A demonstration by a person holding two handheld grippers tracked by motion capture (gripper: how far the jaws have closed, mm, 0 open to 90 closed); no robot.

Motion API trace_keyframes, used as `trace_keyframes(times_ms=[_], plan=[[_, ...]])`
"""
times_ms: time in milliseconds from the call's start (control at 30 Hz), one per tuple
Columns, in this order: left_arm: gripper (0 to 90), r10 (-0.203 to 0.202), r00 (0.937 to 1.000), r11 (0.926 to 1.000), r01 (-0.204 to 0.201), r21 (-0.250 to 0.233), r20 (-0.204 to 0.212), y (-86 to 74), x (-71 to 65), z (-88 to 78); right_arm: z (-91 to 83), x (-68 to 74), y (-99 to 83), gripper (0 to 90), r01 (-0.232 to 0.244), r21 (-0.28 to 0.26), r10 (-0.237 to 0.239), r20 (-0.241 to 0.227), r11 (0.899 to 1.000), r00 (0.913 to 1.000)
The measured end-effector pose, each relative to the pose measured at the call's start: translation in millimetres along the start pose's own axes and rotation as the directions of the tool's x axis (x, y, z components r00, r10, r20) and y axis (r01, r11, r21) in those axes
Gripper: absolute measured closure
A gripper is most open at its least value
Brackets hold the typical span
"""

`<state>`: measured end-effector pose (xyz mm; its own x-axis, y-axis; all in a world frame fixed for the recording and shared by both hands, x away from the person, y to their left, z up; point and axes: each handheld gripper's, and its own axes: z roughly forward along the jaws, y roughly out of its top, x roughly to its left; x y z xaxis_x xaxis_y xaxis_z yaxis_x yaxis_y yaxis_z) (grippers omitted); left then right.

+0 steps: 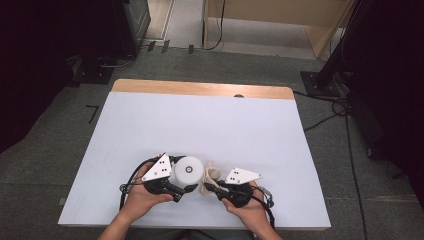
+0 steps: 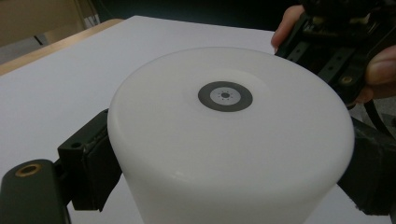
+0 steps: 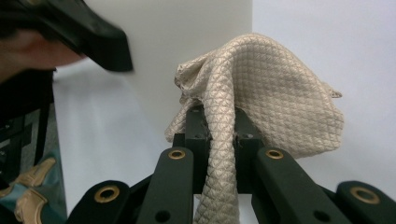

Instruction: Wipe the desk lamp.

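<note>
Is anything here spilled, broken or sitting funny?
Nothing stands out. The white cylinder stands upright on the table, clamped by the left gripper. The right gripper pinches a bunched beige cloth beside it. No spill or damage shows.

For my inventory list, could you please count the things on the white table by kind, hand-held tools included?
White round cylinder container with a grey ring mark on top: 1
Beige quilted cloth: 1
Black two-jaw hand-held tools: 2, the left tool closed on the container and the right tool closed on the cloth
Total: 4
</note>
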<state>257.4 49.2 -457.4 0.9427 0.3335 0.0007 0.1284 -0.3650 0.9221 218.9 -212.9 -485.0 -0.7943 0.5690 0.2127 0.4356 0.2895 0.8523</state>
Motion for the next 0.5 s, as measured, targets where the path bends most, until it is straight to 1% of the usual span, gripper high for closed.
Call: trace_keyframes(times_ms=[67, 233, 333, 367, 433, 467, 500], plan=[[8.9, 0.0, 1.0, 1.0, 0.0, 0.0, 0.0, 0.0, -0.1, 0.0, 5.2, -3.2, -3.9, 81.6, -0.016, 0.031, 0.016, 0.0, 0.999, 0.9999], [8.9, -0.002, 1.0, 1.0, 0.002, -0.005, 0.001, -0.3, 0.1, 0.2, 4.6, -3.5, -2.9, 81.6, -0.019, 0.038, 0.019, 0.0, 0.999, 0.9998], [8.9, -0.001, 1.0, 1.0, 0.001, -0.007, 0.0, -0.6, 0.3, 0.1, 2.1, -1.9, 0.2, 81.6, -0.013, 0.023, 0.013, 0.003, 1.0, 0.9999], [8.9, -0.002, 1.0, 1.0, 0.002, -0.007, 0.0, -0.7, 0.3, 0.2, -1.1, -0.1, 3.8, 81.6, -0.009, 0.004, 0.009, 0.003, 1.0, 1.0], [8.9, -0.002, 1.0, 1.0, 0.002, -0.007, 0.001, -0.8, 0.3, 0.2, -3.4, 1.2, 6.0, 81.6, -0.008, -0.005, 0.008, 0.002, 1.0, 1.0], [8.9, -0.003, 1.0, 1.0, 0.003, -0.009, 0.001, -0.9, 0.4, 0.3, -5.7, 2.4, 8.5, 81.6, -0.003, -0.018, 0.003, 0.004, 1.0, 1.0], [8.9, -0.003, 1.0, 1.0, 0.003, -0.009, 0.002, -1.0, 0.4, 0.3, -10.7, 5.5, 13.5, 81.5, 0.003, -0.036, -0.003, 0.002, 0.999, 1.0]])
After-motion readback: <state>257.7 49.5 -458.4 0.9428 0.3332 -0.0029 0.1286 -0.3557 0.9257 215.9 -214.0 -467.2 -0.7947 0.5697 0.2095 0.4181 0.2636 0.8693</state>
